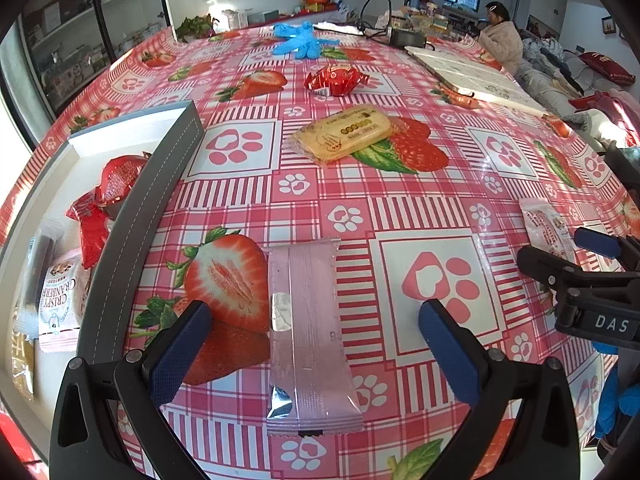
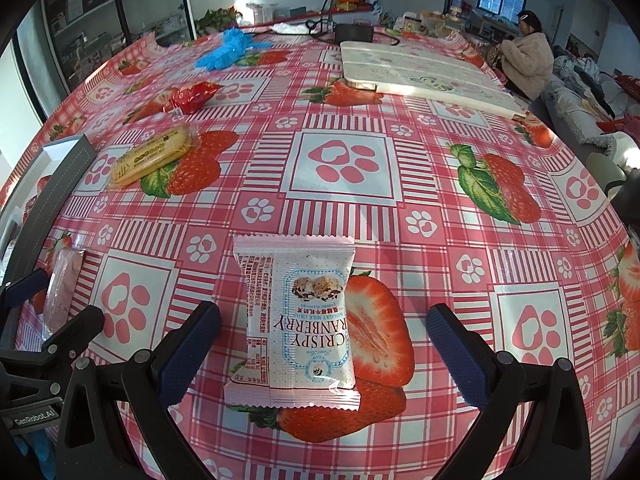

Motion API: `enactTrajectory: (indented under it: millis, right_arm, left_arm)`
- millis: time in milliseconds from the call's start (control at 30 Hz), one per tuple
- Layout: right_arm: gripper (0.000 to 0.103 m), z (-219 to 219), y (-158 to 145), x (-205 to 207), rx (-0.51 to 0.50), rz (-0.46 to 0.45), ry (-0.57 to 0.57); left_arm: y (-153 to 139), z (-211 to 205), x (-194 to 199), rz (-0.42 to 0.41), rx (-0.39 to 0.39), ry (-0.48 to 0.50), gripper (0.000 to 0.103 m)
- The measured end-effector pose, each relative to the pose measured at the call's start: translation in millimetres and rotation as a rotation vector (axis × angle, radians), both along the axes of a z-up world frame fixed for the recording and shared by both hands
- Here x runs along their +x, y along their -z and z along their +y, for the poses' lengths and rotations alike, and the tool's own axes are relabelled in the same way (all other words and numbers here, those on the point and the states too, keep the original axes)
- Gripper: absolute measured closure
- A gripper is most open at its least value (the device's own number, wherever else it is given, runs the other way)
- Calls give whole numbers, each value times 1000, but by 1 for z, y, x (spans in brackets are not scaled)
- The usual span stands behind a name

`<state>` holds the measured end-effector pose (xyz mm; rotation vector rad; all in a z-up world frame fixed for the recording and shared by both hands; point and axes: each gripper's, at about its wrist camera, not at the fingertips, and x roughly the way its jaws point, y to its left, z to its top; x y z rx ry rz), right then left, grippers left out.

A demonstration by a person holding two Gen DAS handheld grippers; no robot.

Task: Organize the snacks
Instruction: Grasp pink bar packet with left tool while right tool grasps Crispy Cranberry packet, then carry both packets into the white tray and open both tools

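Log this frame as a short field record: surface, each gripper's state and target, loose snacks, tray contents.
surface: red-and-white strawberry-print tablecloth
left gripper: open, fingers either side of the pink flat wrapped bar
right gripper: open, fingers either side of the white Crispy Cranberry nougat packet
loose snacks: yellow wrapped biscuit; red foil candy
grey-rimmed white tray: holds red foil candies, another cranberry packet

Left gripper (image 1: pixel 316 344): we hold it low, jaws spread wide, gripping nothing.
Right gripper (image 2: pixel 324 350): our jaws equally wide apart, also holding nothing.
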<state>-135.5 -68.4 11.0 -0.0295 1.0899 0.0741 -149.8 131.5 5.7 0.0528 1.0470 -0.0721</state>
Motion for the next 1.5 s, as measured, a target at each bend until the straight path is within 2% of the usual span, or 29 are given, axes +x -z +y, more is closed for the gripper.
enactTrajectory:
  millis: [100,300,333,400,500,533,567,600,633,667,700,867,933,1133,1267,1500]
  right_arm:
    - [0,0,0,10,-3,80,-32]
    - [0,2,1,13,-9,116,-52]
    - [1,2,0,13,-11,117,-55]
    - [11,4,-3,11,-11,104,-71]
    - [34,11,-8,7,-14,99,-102]
    - [36,12,-9,6,-17,102,-106]
    - [37,13,-10,5,-19,105,-106]
    - [40,14,-10,4,-19,105,-106]
    - [44,14,-10,3,-17,103,-106]
    - [60,14,-12,2,-16,97,-106]
    - [64,14,-14,0,-9,96,-103]
    - [64,3,-17,-5,193,133,-60]
    - [64,3,-20,-6,238,142,-54]
    - [64,17,-47,-3,282,111,-86]
    - [64,32,-68,4,347,93,-110]
    - [64,87,-99,11,392,78,-218]
  left_arm:
    - [-1,-2,6,65,6,-17,0]
    - [-1,-9,8,116,14,-9,2]
    - [-2,-11,8,118,13,-1,7]
    - [-5,-16,6,124,14,22,15]
    - [-10,-23,2,128,13,38,36]
    - [-12,-25,1,128,12,38,50]
    - [-14,-26,-1,127,12,42,69]
    - [-15,-28,-2,133,4,52,76]
    - [-15,-28,-4,141,-8,60,77]
    - [-16,-28,-5,147,-29,64,77]
    - [-18,-26,-7,152,-57,64,78]
    - [-39,-23,-15,117,-119,72,78]
    - [-53,-21,-17,92,-129,81,78]
    - [-99,1,-17,36,-160,92,77]
    - [-126,32,-14,12,-179,75,77]
    - [-152,112,-13,-46,-121,-36,77]
